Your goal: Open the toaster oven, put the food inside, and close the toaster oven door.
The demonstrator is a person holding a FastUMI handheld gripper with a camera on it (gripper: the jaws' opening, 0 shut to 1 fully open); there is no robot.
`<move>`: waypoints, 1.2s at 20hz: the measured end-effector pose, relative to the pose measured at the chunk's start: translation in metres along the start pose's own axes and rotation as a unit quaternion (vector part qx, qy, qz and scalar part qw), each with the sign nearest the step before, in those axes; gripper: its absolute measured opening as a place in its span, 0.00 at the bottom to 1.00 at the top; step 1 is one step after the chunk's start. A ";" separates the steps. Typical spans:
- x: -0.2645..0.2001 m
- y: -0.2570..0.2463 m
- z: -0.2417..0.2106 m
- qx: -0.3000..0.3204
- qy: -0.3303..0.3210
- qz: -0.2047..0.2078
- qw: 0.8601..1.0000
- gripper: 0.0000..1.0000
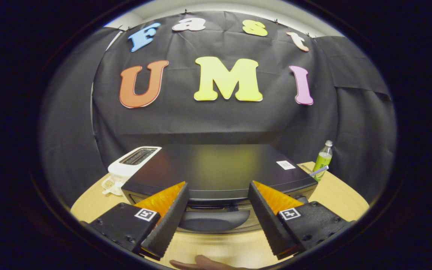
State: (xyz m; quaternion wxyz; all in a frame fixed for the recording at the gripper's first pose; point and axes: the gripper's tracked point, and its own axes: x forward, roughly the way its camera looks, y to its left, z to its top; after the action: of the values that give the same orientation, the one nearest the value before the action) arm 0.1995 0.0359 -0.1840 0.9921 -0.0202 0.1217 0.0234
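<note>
A black toaster oven (216, 168) stands on the wooden table just ahead of me, seen from above its flat top. Its door faces me, and the dark curved door handle (214, 220) lies between my two fingers, a little below their tips. My gripper (218, 187) is open, its fingers spread wide to either side of the handle and touching nothing. The door looks shut. I see no food.
A white pop-up toaster (131, 165) stands left of the oven. A green bottle (323, 159) stands at the oven's right rear corner. The light wooden table (216, 249) runs under the fingers, and a hand (204, 263) rests on its near edge.
</note>
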 end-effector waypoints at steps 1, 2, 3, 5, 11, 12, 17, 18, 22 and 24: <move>-0.003 0.001 0.000 -0.001 0.000 0.001 1.000 1.00; -0.003 0.004 -0.004 -0.002 0.004 0.004 1.000 1.00; -0.001 0.006 -0.017 -0.014 0.030 0.006 0.999 1.00; -0.005 0.003 -0.013 -0.024 0.016 0.000 1.000 1.00; -0.023 0.002 -0.029 -0.009 0.039 0.001 0.999 1.00; -0.026 0.001 -0.031 -0.011 0.041 0.001 0.999 1.00; -0.046 0.001 -0.047 -0.008 0.043 0.001 0.999 1.00; -0.051 0.000 -0.052 -0.008 0.047 0.004 0.999 1.00; -0.066 -0.004 -0.075 -0.011 0.057 0.018 0.998 1.00; -0.077 -0.006 -0.086 -0.018 0.057 0.020 0.998 1.00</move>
State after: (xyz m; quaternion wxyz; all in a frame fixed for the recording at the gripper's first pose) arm 0.1044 0.0230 -0.2482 0.9824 -0.0371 0.1779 0.0442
